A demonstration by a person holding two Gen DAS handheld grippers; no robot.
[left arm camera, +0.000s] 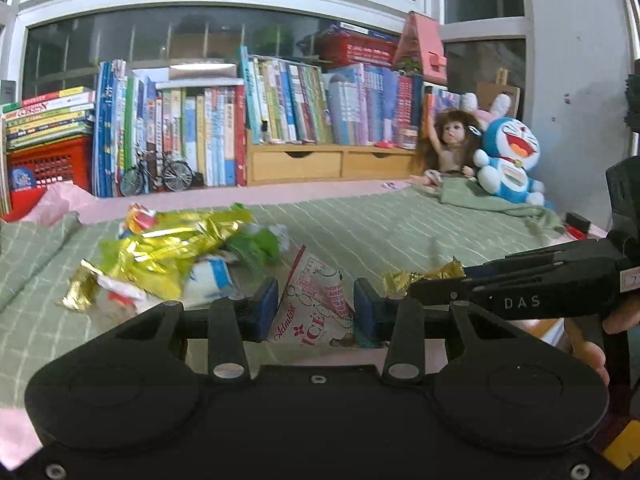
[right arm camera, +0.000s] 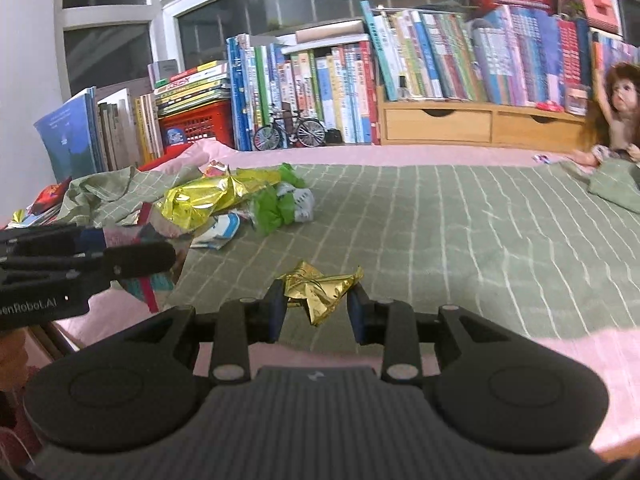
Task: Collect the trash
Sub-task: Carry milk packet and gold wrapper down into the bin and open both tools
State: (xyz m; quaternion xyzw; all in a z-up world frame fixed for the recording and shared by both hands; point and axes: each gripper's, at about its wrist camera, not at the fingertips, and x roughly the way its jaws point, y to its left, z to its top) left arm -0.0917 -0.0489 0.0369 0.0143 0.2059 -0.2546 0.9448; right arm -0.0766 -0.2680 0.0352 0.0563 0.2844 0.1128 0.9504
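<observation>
My left gripper (left arm camera: 316,308) is shut on a pink-and-white paper ice-cream cone wrapper (left arm camera: 312,280), which stands tilted between the blue pads near the bed's front edge. My right gripper (right arm camera: 318,308) is shut on a crumpled gold foil wrapper (right arm camera: 320,290), just above the green checked cloth (right arm camera: 440,220). The right gripper (left arm camera: 424,288) also reaches in from the right of the left wrist view, the gold foil (left arm camera: 416,278) at its tip. A pile of wrappers (left arm camera: 160,256), yellow foil, green and white-blue, lies on the cloth to the left, and shows in the right wrist view (right arm camera: 224,204).
Rows of books (left arm camera: 240,132) line the windowsill, over a wooden drawer unit (left arm camera: 332,162). A model bicycle (left arm camera: 156,174) and a red crate (left arm camera: 48,164) stand at left. A doll (left arm camera: 448,144) and a blue plush toy (left arm camera: 508,156) sit at far right. Pink bedding (right arm camera: 560,356) edges the front.
</observation>
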